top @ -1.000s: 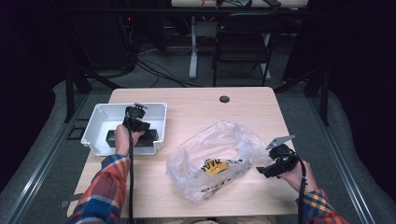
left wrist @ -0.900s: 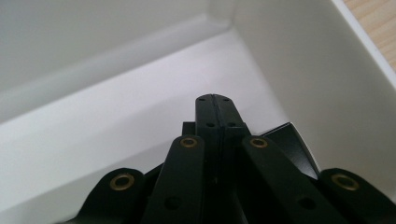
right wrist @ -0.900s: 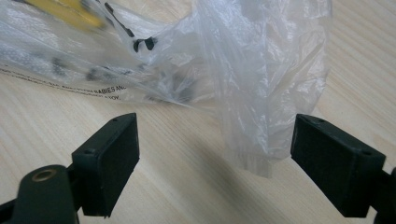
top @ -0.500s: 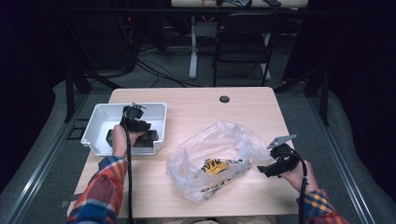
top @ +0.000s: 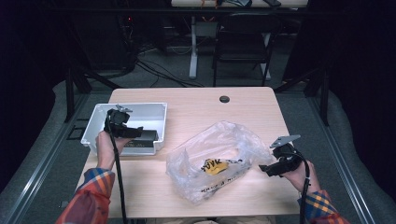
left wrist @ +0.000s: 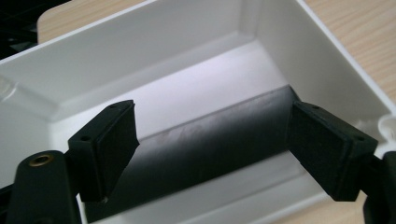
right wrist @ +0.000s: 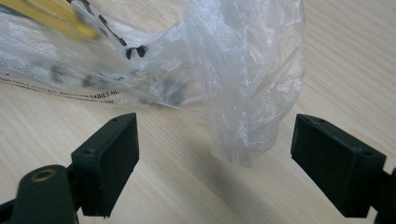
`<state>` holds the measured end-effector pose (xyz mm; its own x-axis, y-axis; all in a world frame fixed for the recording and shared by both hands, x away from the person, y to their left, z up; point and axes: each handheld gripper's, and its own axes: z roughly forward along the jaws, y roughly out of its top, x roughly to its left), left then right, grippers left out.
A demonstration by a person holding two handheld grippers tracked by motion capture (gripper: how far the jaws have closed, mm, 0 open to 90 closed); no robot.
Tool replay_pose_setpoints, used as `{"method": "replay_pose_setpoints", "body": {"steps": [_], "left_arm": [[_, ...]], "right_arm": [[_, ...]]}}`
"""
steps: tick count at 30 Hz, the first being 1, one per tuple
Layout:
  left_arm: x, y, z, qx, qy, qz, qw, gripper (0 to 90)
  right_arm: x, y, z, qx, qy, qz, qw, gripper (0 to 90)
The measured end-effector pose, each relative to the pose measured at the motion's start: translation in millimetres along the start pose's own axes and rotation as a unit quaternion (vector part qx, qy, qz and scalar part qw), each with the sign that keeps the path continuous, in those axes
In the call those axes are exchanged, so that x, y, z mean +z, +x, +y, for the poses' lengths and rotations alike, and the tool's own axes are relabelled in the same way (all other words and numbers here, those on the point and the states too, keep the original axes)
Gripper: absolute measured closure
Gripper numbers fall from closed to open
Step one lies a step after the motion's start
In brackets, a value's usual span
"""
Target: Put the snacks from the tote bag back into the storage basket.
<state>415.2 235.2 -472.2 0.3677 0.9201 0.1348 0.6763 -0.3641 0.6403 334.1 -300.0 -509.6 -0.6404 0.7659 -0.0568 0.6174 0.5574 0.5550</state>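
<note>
left gripper (left wrist: 212,154) jaws just opened over black block (left wrist: 205,149) in white bin (top: 152,112), right gripper (right wrist: 215,163) jaws spread beside plastic bag (right wrist: 243,70)

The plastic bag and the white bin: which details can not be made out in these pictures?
- Plastic bag, high view: the black print beside the yellow patch is too small to read.
- Same bag, right gripper view: print is blurred and cut by the top edge.
- Dark flat object in the white bin, left gripper view: its ends are hidden behind the left claw pads; what it is cannot be told.
</note>
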Motion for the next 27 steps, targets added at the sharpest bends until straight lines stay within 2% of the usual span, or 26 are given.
{"method": "replay_pose_setpoints", "body": {"steps": [9, 15, 19, 22, 23, 24, 25, 27], "left_arm": [[-45.3, -5.9, -38.7, -0.006, -0.01, 0.01, 0.9999, 15.5], [-66.5, -19.4, -68.7, -0.022, -0.011, -0.011, 0.9996, 14.9], [-68.2, -29.9, -87.7, -0.015, 0.005, -0.005, 0.9999, 14.0], [-65.8, -33.0, -102.0, -0.032, 0.002, -0.006, 0.9995, 13.6], [-64.1, -33.3, -105.6, -0.04, 0.002, -0.013, 0.9991, 13.6], [-61.9, -34.2, -107.2, -0.039, 0.009, -0.013, 0.9991, 13.4], [-59.7, -36.1, -107.4, -0.03, 0.017, -0.004, 0.9994, 12.8], [-57.3, -38.4, -107.8, -0.027, 0.021, -0.002, 0.9994, 11.8]], "right_arm": [[-1.1, 1.7, -3.0, -0.001, 0.004, 0.002, 1.0, 14.9], [-0.9, 2.0, -6.5, 0.0, 0.005, -0.001, 1.0, 14.9], [-1.7, 3.2, -9.0, -0.003, 0.007, -0.001, 1.0, 14.9], [-2.1, 2.8, -10.8, -0.005, 0.006, -0.001, 1.0, 14.9], [-1.9, 2.9, -11.5, -0.002, 0.005, -0.001, 1.0, 14.9], [-2.2, 2.4, -11.9, -0.004, 0.007, -0.002, 1.0, 14.9], [-1.9, 2.0, -12.3, -0.004, 0.007, -0.002, 1.0, 14.9], [-0.6, 1.4, -13.0, -0.003, 0.006, -0.001, 1.0, 14.9]]}}
